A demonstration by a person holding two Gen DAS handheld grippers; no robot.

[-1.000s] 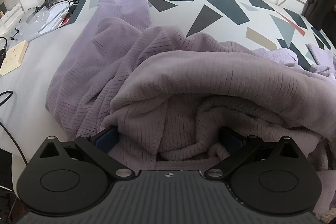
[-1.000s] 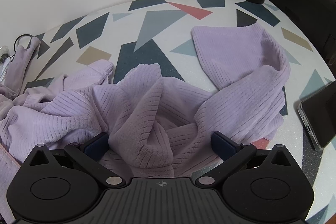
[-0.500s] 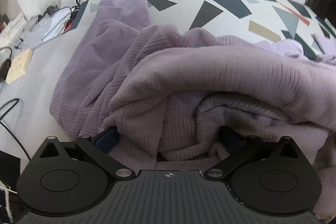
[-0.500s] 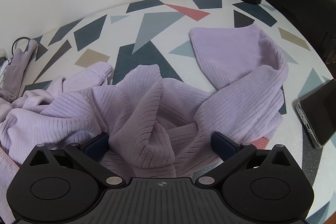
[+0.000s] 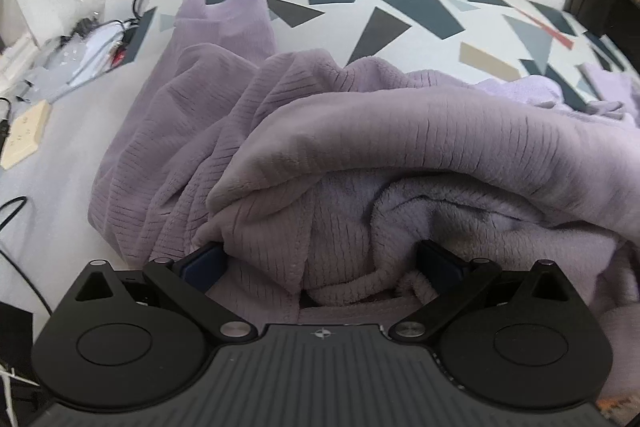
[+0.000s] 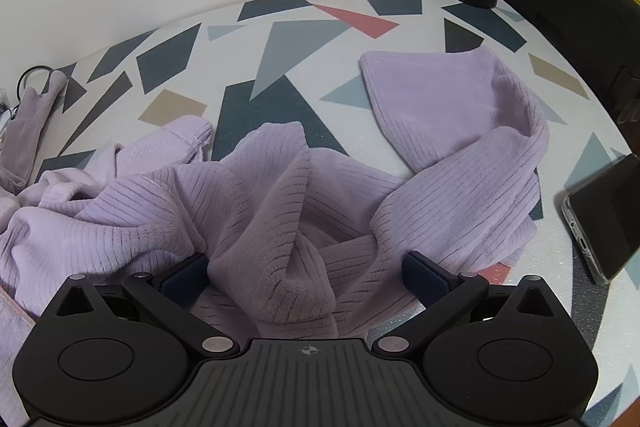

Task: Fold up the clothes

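Purple garment (image 6: 280, 195) bunched on patterned table (image 6: 288, 39) — both your grippers in it.
Left gripper (image 5: 320, 263) and right gripper (image 6: 304, 267) — fingers spread wide, cloth between, not clamped.

Left gripper (image 5: 320, 263): jaws spread wide, bunched lilac ribbed garment (image 5: 360, 131) filling the gap. Garment lies rumpled across the patterned table (image 5: 420, 7). Beige socket block (image 5: 25, 131) far left.
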